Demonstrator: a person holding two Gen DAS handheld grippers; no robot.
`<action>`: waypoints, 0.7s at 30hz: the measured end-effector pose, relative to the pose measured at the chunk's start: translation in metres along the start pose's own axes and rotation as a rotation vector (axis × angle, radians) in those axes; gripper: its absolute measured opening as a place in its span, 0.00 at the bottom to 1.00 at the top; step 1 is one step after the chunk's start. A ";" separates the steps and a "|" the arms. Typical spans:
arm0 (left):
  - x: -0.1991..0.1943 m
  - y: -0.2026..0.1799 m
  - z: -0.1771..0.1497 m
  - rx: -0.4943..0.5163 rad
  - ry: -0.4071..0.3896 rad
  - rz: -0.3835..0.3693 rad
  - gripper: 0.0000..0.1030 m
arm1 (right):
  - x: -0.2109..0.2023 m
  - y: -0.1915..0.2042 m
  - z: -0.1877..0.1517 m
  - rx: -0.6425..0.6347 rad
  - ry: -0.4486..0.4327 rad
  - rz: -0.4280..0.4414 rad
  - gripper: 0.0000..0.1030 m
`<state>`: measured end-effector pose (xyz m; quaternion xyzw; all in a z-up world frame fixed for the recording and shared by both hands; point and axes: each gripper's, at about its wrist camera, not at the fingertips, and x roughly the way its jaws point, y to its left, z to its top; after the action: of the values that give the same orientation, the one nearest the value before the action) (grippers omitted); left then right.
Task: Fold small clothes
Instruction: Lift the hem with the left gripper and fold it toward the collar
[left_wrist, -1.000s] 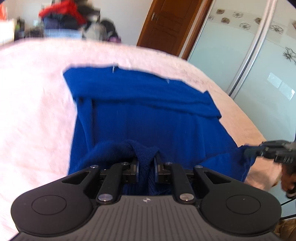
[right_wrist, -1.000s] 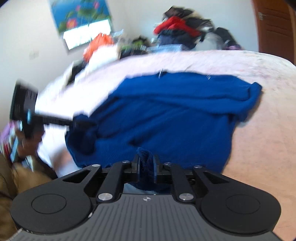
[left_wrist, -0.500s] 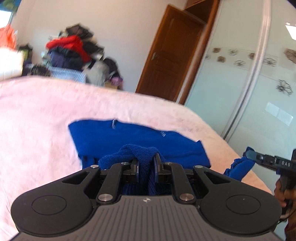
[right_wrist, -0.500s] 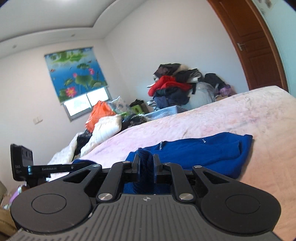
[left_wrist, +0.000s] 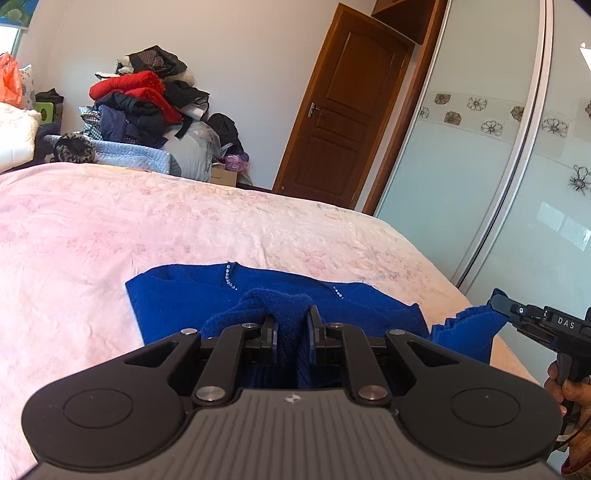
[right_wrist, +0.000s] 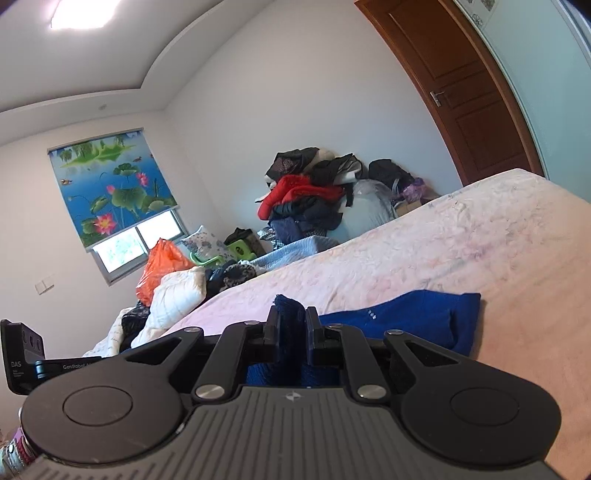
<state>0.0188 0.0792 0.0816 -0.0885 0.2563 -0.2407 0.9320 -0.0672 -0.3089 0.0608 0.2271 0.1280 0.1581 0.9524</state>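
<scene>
Both grippers point forward, tipped slightly down over the bed. Left gripper (left_wrist: 291, 326) jaws nearly closed, pinching a bunched fold of blue garment (left_wrist: 184, 299); the rest lies flat just ahead of the jaws. Right gripper (right_wrist: 291, 326) likewise clamped on a blue edge, garment spreading right of its jaws. Pink bedspread (left_wrist: 92, 229) below; clothes pile (left_wrist: 140, 99) and wooden door (left_wrist: 343, 107) far ahead.

A deep blue knit garment (left_wrist: 192, 302) with small sparkling studs near its far edge lay partly flat on the pink bed (left_wrist: 110, 229). Its near edge was lifted off the bed, bunched at two raised corners.
</scene>
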 end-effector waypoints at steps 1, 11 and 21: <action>0.006 0.000 0.002 0.006 0.002 0.007 0.13 | 0.006 -0.003 0.000 -0.001 -0.002 -0.010 0.16; 0.063 0.030 0.018 -0.101 0.081 0.035 0.13 | 0.054 -0.031 0.002 0.007 0.003 -0.071 0.16; 0.124 0.050 0.038 -0.158 0.186 0.079 0.14 | 0.108 -0.057 0.009 0.017 0.015 -0.124 0.16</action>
<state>0.1521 0.0626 0.0454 -0.1288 0.3632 -0.1899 0.9030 0.0490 -0.3223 0.0233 0.2259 0.1501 0.0993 0.9574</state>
